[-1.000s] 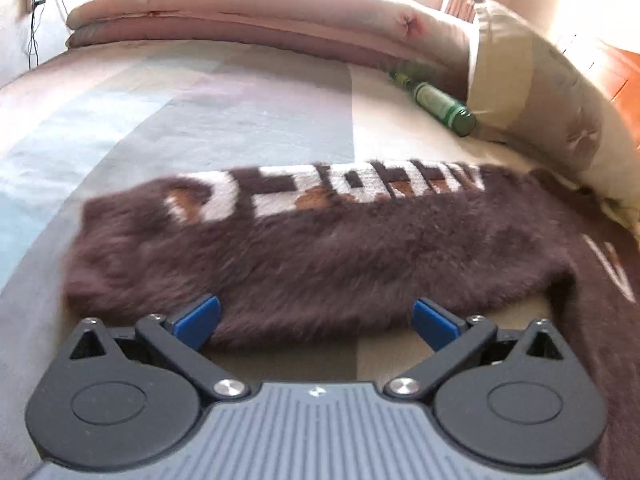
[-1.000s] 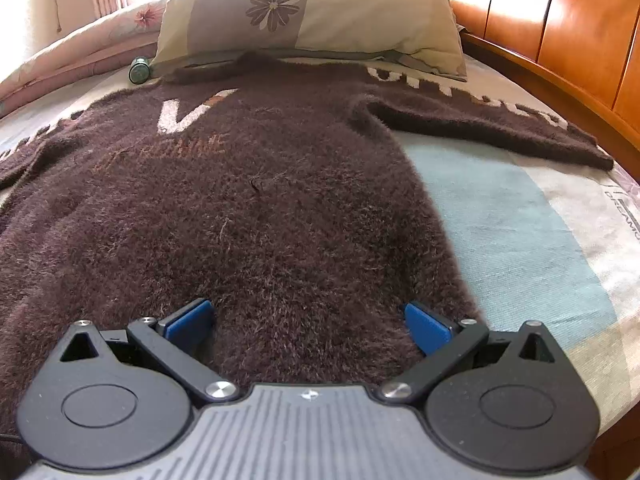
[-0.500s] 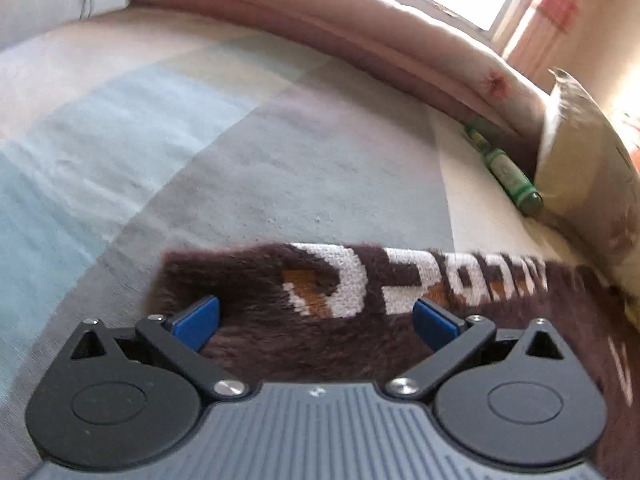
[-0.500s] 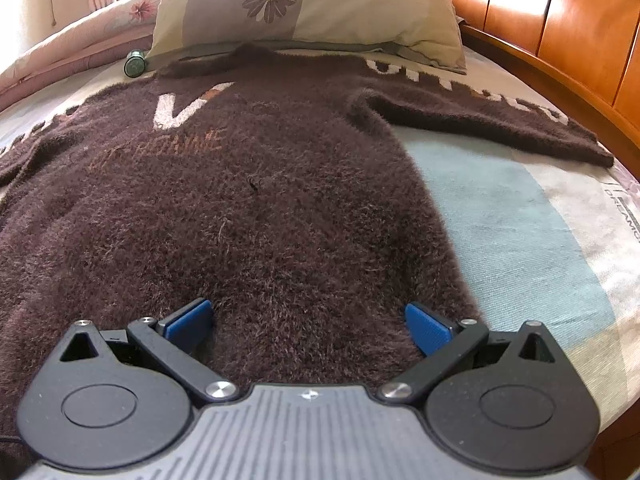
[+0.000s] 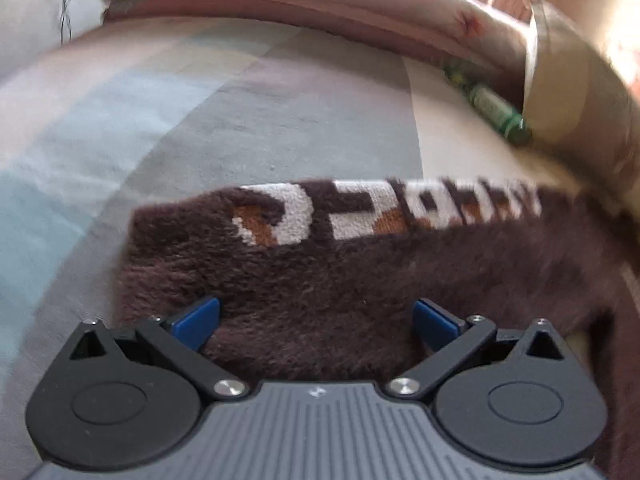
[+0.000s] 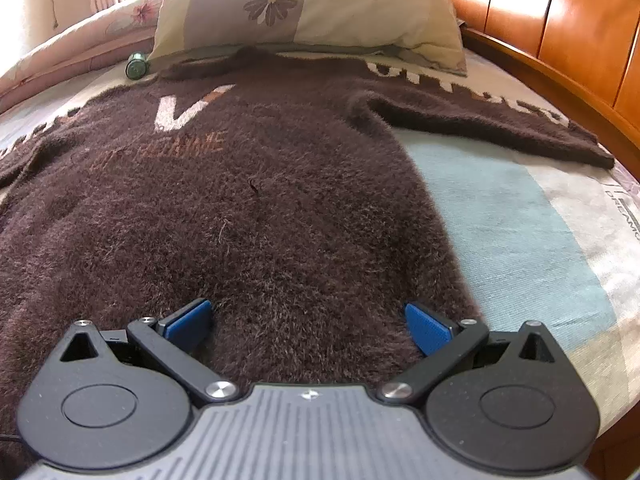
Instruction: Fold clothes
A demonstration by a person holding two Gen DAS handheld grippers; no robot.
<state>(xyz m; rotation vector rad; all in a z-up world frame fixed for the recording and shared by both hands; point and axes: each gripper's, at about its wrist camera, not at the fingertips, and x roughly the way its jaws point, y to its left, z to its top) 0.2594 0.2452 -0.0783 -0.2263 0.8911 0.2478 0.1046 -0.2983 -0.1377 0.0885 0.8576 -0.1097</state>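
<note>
A fuzzy dark brown sweater [image 6: 248, 200] with a white V and orange lettering lies spread flat on the bed, its right sleeve [image 6: 480, 120] stretched toward the headboard. In the left wrist view its left sleeve [image 5: 340, 264] with white and orange letters lies across the sheet. My left gripper [image 5: 316, 320] is open, its blue pads [image 5: 196, 318] low over the sleeve near the cuff. My right gripper [image 6: 308, 322] is open over the sweater's bottom hem, near its right edge. Neither gripper holds any cloth.
A floral pillow [image 6: 312, 8] lies past the sweater's collar, with a green bottle [image 6: 137, 65] beside it, also visible as the green bottle [image 5: 496, 114]. A rolled pink quilt [image 5: 300, 4] lines the far side. The wooden headboard [image 6: 560, 24] borders the right. Striped sheet [image 6: 520, 216] lies bare beside the sweater.
My left gripper swung toward the sleeve's cuff end and now sits lower over the sleeve. My right gripper crept slightly forward over the hem. Both stayed open.
</note>
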